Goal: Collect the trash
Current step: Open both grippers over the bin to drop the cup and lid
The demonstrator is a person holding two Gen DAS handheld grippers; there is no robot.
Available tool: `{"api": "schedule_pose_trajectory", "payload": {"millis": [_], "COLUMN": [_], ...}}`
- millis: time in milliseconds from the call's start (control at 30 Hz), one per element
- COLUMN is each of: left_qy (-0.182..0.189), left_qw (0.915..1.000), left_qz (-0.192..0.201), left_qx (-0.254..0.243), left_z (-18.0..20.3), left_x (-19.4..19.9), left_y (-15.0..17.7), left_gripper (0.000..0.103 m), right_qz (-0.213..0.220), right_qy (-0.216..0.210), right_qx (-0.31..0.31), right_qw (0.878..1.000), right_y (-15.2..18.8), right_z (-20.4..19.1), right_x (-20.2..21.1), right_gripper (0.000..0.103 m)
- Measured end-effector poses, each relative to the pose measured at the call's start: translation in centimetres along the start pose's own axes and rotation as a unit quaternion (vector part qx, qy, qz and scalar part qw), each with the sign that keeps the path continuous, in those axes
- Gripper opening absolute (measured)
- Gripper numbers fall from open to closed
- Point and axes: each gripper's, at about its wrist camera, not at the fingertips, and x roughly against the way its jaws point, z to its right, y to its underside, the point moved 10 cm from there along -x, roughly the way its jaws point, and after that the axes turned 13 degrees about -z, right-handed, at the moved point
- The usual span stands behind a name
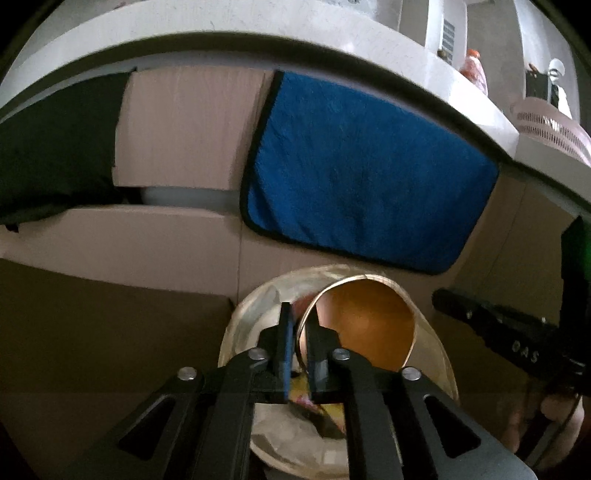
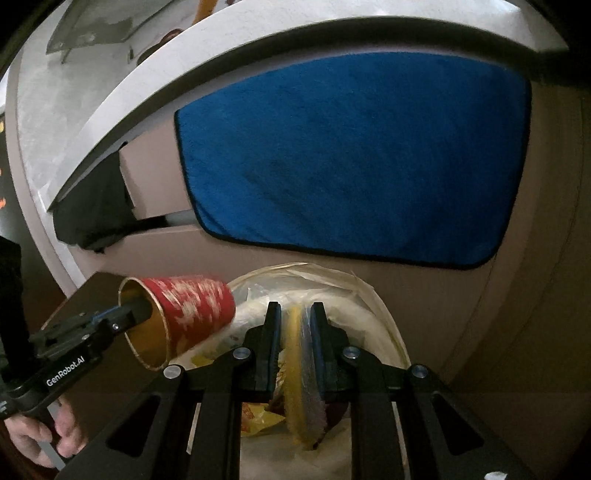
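A red paper cup (image 1: 369, 325) with a brown inside lies on its side over the bag-lined trash bin (image 1: 236, 332). My left gripper (image 1: 299, 310) straddles the cup's rim, one finger inside and one outside, with a thin gap beside the rim, so it is open. From the right wrist view the cup (image 2: 192, 302) is blurred at the left gripper's tip (image 2: 138, 308). My right gripper (image 2: 294, 306) hangs over the bin (image 2: 388, 306). A flat yellow and grey piece of trash (image 2: 299, 369) stands blurred between its fingers with space at the left pad; it is open.
A blue towel (image 1: 362, 177) hangs on the beige cabinet front behind the bin, under a white countertop (image 1: 221, 26). A black cloth (image 1: 55, 147) hangs at the left. Yellow wrappers (image 2: 258, 417) lie in the bin. A hand (image 2: 37, 439) holds the left gripper.
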Motion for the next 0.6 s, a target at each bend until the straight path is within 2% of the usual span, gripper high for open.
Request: {"api": "schedule_pose_trajectory", "payload": {"millis": [100,233,333,467,533,600], "left_qy": [0.021,0.015,0.017,-0.018,-0.041,-0.062], "left_qw": [0.9997,0.9996,0.9991,0.9989,0.9982,0.9972], "left_qz": [-0.003,-0.015,-0.031,-0.022,-0.019,-0.014], "left_qx": [0.009,0.017,0.024,0.036,0.040,0.039], "left_z": [0.0,-0.4,-0.5,-1.2,-1.6,-1.8], "left_x": [0.4,1.3,2.1,4.8,6.9,9.7], "left_y": [0.1,0.8,2.0,3.6,4.8,6.5], "left_gripper": [0.032,0.034,0.034,0.036,0.042,0.042], "right_qz": [-0.001,0.002,0.006,0.011,0.013,0.021], "right_qy": [0.005,0.014,0.014,0.023,0.029,0.024], "right_qx": [-0.008,-0.011,-0.016,-0.006,0.001,0.009], "right_qw": [1.000,1.000,1.000,1.000,0.999,0.999], "right_y": [0.3,1.5,2.4,4.3,5.4,6.7], "right_z": [0.2,0.1,-0.1,-1.6,-2.5,-4.0], "right_x": [0.4,2.0,3.3,5.8,7.4,9.5], "right_gripper": [0.030,0.034,0.046,0.052,0.054,0.060]}}
